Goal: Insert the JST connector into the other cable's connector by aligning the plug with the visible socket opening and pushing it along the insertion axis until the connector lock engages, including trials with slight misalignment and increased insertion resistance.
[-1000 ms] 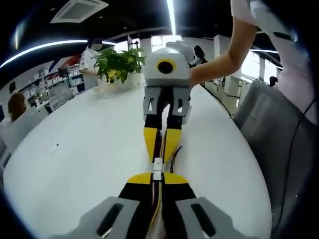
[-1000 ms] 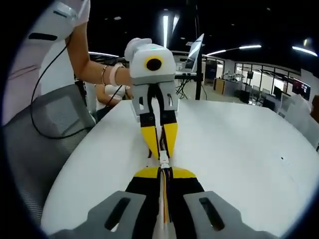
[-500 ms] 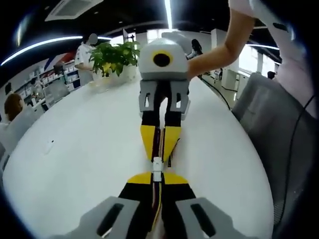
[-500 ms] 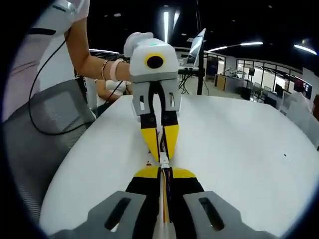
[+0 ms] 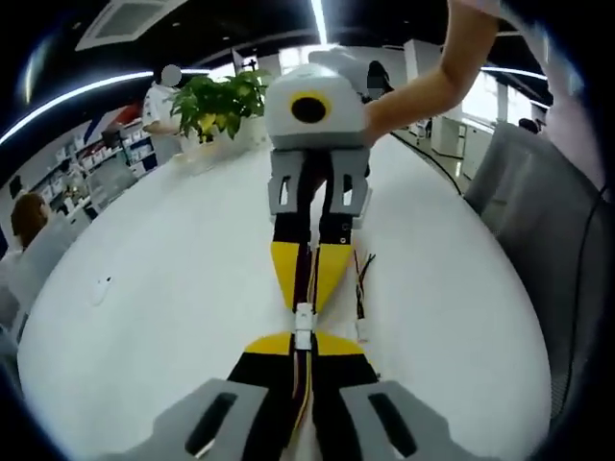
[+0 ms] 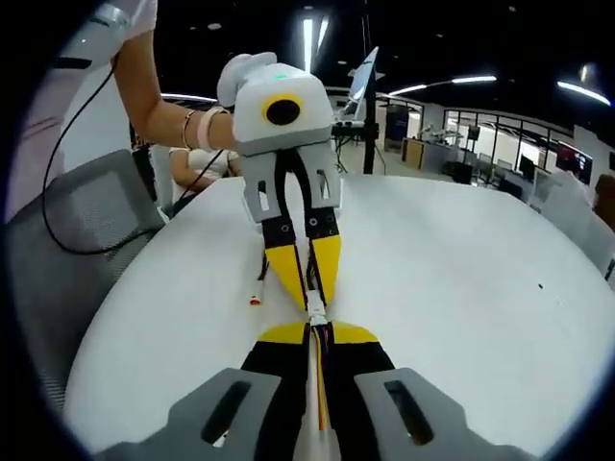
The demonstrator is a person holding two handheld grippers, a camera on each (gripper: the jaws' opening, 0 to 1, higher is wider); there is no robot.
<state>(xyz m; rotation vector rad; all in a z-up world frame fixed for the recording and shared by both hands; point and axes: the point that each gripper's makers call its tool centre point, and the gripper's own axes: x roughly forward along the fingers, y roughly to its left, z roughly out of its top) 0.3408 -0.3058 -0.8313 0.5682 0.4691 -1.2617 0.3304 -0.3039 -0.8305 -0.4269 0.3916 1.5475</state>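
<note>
Mated connectors (image 5: 304, 322) between both grippers — spare cable (image 5: 360, 293) beside them.

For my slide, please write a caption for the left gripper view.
Two grippers meet tip to tip above a white table, pressing white JST connectors together.

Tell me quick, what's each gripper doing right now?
Left gripper: shut on its cable.
Right gripper: shut on its own cable.

- You work over a white rounded table (image 5: 173, 269).
- A loose cable (image 5: 359, 298) with a small connector lies on it, just beside the grippers.
- A potted plant (image 5: 216, 101) stands at its far edge.
</note>
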